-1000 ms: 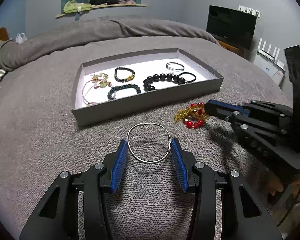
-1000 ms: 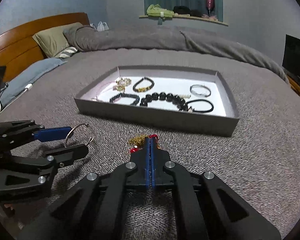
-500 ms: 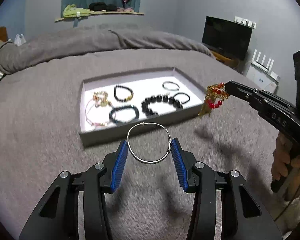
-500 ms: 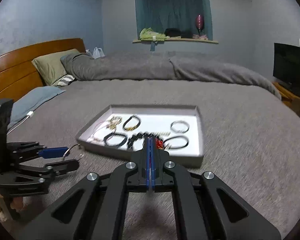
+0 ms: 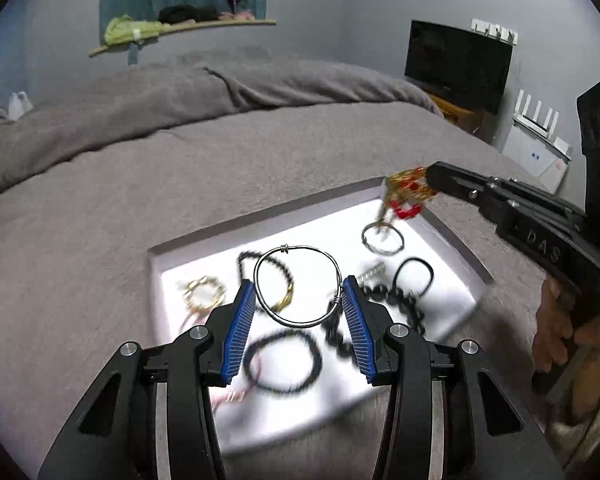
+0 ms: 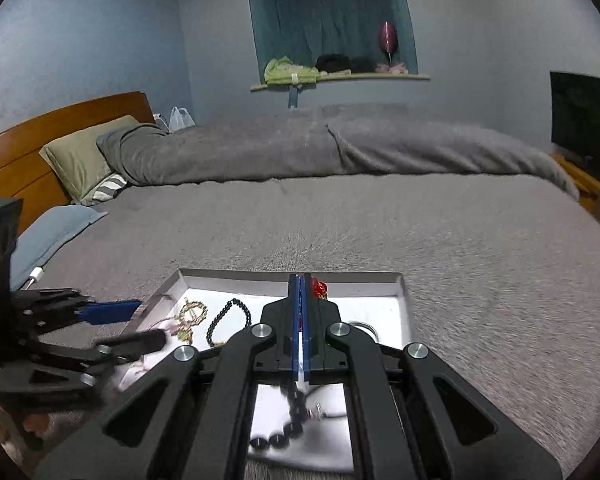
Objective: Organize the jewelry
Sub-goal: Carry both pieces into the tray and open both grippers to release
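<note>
We judge this the delivery step: on the left, our left gripper (image 5: 298, 300) carries the silver wire bangle (image 5: 298, 285) pinched across its width between the blue pads (image 5: 240, 334), hovering above the white-floored tray (image 5: 452, 236) on the grey bed (image 5: 180, 184), where beaded bracelets (image 5: 380, 300) already lie. To the right, our right gripper (image 5: 430, 178) has its fingers pressed together on the red-and-gold bracelet (image 5: 406, 196), dangling over the tray's far right corner. Next, each should lower over bare floor and spread its fingers, ideally clear of the pieces already there.

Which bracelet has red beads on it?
The gold-and-red bracelet pinched in the right gripper, hanging above the tray; the others are black, silver or gold.
</note>
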`<state>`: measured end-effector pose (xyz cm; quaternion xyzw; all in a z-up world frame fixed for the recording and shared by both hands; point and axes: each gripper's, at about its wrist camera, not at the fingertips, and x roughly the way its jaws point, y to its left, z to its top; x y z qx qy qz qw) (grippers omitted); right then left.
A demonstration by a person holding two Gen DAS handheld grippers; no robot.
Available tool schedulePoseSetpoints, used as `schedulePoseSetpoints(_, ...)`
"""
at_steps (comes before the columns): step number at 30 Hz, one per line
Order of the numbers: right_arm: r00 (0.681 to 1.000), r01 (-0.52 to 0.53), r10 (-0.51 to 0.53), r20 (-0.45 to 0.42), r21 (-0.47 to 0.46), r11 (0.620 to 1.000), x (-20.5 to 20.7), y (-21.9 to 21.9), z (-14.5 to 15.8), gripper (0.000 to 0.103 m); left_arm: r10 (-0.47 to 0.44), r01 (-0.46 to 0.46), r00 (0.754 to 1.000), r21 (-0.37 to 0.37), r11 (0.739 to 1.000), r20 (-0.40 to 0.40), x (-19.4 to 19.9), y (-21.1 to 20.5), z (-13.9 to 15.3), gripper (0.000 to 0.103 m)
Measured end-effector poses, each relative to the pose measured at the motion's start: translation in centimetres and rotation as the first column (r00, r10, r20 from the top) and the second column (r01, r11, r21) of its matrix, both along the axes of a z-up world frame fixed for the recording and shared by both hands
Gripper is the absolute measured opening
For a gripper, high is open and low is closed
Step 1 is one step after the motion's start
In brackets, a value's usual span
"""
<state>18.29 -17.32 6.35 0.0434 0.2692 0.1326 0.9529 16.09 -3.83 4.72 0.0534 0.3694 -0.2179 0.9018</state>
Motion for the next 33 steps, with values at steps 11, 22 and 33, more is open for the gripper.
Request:
schedulePoseSetpoints(11,0.991,-0.017,0.012,-0.136,-0.030,0.999,4.1,1.4,-3.8,0.001,-0.049,0.059,0.985,0.054,0.997,-0.163,7.2,-3.7,-4.6,0.047)
schedulePoseSetpoints(22,0.978,0.004,0.002,-0.208,0.025,1.000,5.3,0.7,-5.1,0.001,-0.038,0.053,0.976,0.062,0.997,-0.213,8.8,-3.8,-5.8,0.056)
schedulePoseSetpoints(33,0.987,0.055,-0.051,-0.151,0.023,0.998,4.4,-0.5,-3.7,0.025,-0.017,0.025,0.993,0.069,0.997,-0.121,7.3,-3.6,-4.6,0.060)
